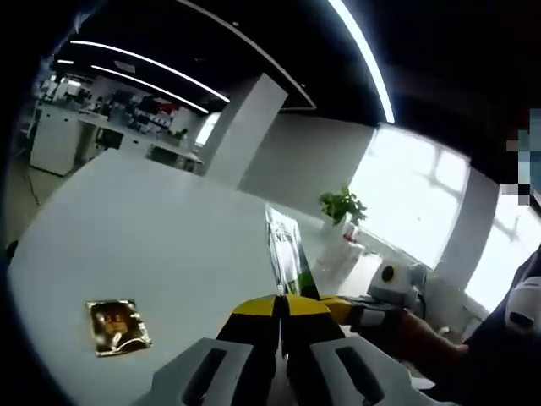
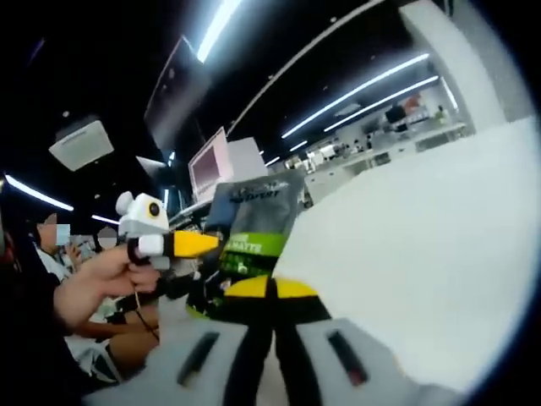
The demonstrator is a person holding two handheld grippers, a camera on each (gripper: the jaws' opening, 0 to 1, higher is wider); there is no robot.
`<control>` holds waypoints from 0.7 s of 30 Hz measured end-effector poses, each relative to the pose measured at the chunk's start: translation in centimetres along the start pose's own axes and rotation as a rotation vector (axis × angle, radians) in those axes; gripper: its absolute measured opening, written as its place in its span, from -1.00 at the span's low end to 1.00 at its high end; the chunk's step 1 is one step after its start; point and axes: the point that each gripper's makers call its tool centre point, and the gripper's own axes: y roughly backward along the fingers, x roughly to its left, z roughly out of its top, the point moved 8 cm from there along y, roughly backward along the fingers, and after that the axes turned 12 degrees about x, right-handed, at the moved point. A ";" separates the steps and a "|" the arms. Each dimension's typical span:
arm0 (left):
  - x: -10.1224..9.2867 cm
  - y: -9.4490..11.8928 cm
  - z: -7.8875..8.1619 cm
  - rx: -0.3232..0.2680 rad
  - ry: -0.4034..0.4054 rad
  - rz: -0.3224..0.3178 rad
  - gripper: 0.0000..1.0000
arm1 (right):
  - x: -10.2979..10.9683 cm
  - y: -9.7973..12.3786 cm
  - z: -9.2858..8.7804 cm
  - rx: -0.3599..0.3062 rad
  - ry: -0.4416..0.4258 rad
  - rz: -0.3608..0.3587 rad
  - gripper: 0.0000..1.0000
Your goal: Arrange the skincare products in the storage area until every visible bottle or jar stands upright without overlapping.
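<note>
Above white table (image 1: 169, 245), we hold one sachet (image 2: 254, 224) between both grippers: left gripper (image 1: 283, 309) and right gripper (image 2: 272, 292) jaws closed on it. Gold packet (image 1: 118, 326) lies flat. Nothing stood upright yet.

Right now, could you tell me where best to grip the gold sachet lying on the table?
Probably its nearest corner, coming in low across the table: the gold sachet lies flat, leaving only thin edges to pinch.
</note>
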 end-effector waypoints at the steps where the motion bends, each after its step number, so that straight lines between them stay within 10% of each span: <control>1: -0.2 -0.4 0.2 0.000 -0.007 -0.010 -1.00 | -0.2 0.6 0.2 -0.007 0.006 -0.014 -1.00; 21: -5.6 -8.1 2.8 0.046 -0.082 -0.149 -1.00 | -4.0 8.2 1.8 -0.116 0.007 -0.179 -1.00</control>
